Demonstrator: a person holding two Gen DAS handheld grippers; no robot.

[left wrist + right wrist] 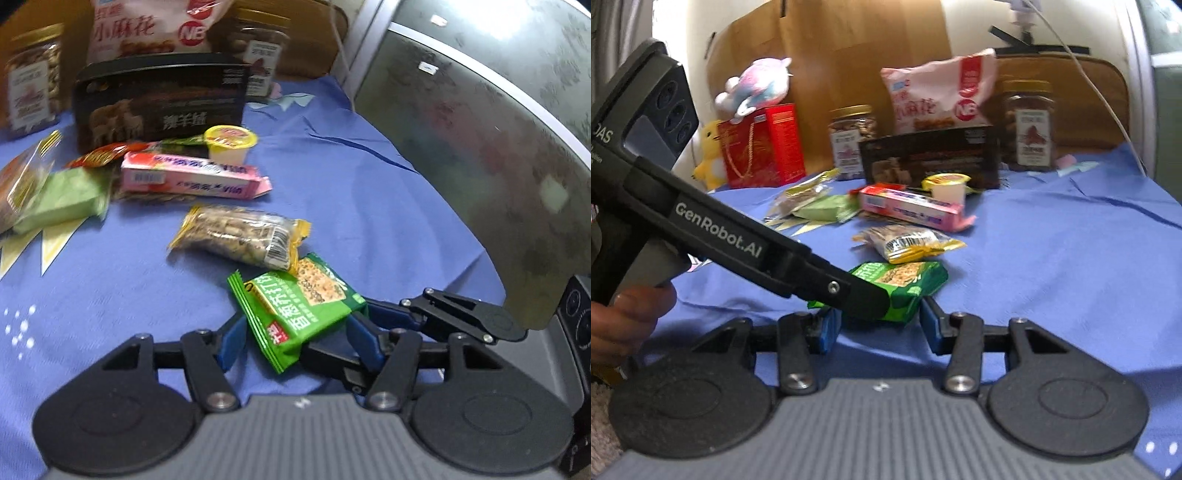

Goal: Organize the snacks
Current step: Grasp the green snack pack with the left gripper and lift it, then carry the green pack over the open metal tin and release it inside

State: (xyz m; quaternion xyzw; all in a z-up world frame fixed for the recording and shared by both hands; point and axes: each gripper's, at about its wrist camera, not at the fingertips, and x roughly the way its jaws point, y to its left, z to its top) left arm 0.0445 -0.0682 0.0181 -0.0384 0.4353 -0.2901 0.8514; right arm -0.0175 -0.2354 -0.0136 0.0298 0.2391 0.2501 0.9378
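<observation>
We are looking at the green cracker packet [295, 314] lying on the blue cloth [369, 184], at the near end of the spread of snacks, just in front of a clear bag of nuts [240, 236]. In the left wrist view its long axis is running across the jaws and rising slightly to the right. One crimped end is facing the left pad, and the printed face is turned up. In the right wrist view the packet [905, 277] is also lying crosswise, its right end a little farther from the camera.

The left gripper [295, 325] is clamping the packet, with a blue pad touching each end. The right gripper [881, 325] is flanking the packet's near edge with its jaws part-way apart. We cannot tell whether its pads are pressing on the wrapper.

From the right wrist, the left gripper [864, 301] is crossing the picture and hiding the packet's left half. A hand [624, 317] on its handle is being cut off by the left edge. From the left wrist, the right gripper [388, 321] is showing only its fingers, beside the packet's right corner.

Farther back, the pink box [192, 177] is lying crosswise, and the dark box [159, 107] behind it is blurring too much for us to read.
</observation>
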